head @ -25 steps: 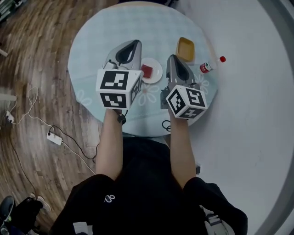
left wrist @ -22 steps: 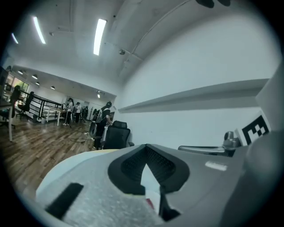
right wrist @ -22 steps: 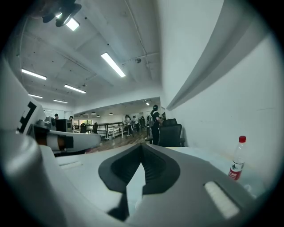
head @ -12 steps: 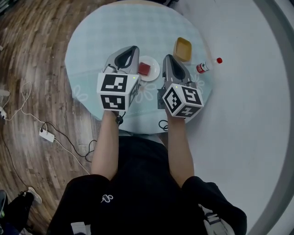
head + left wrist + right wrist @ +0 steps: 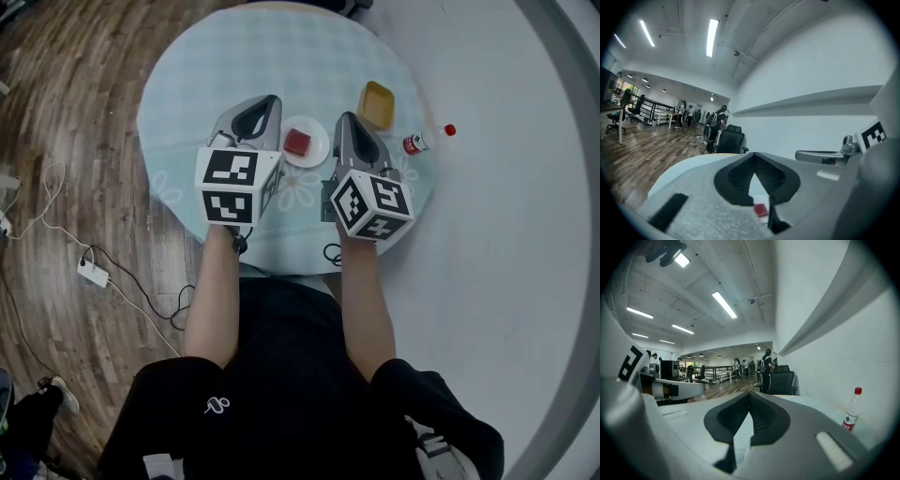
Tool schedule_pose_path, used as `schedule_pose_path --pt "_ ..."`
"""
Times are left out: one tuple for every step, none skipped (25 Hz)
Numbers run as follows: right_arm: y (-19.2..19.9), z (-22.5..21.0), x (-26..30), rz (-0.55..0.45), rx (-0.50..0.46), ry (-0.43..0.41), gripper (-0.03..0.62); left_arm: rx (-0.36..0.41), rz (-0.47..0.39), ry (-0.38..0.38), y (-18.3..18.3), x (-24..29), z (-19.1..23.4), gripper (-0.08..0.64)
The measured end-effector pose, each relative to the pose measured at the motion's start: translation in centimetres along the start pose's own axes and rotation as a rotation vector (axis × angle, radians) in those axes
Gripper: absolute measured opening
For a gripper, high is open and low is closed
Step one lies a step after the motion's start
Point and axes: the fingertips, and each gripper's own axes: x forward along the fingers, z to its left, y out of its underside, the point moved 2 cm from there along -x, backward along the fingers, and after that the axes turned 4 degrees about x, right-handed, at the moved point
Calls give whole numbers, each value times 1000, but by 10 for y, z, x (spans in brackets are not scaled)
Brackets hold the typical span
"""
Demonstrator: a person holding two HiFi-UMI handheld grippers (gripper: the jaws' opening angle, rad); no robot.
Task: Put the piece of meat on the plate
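Observation:
A red piece of meat (image 5: pixel 297 142) lies on a small white plate (image 5: pixel 318 154) near the middle of the round table. My left gripper (image 5: pixel 272 99) is just left of the plate, shut, with nothing between its jaws. My right gripper (image 5: pixel 345 117) is just right of the plate, also shut and empty. In the left gripper view the closed jaws meet at the left gripper (image 5: pixel 754 157), and the meat (image 5: pixel 761 210) shows in the gap below them. In the right gripper view the right gripper (image 5: pixel 749 394) has its jaws together over bare cloth.
The table (image 5: pixel 216 75) wears a pale blue cloth. A yellow dish (image 5: pixel 378 103) sits beyond the right gripper, and a red-capped bottle (image 5: pixel 424 140) lies at the table's right edge, also the bottle (image 5: pixel 851 414). Cables and a power strip (image 5: pixel 91 271) lie on the wooden floor at left.
My left gripper has drawn back a little toward me and sunk slightly. The right gripper has hardly moved. The meat stays on the plate.

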Motion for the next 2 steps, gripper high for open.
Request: schedule_pose_path --pt "1 2 0 2 -2 -5 8 1 0 -1 -1 -2 2 -3" --pt "1 4 1 3 -3 -10 8 1 1 -2 -2 -3 3 -3"
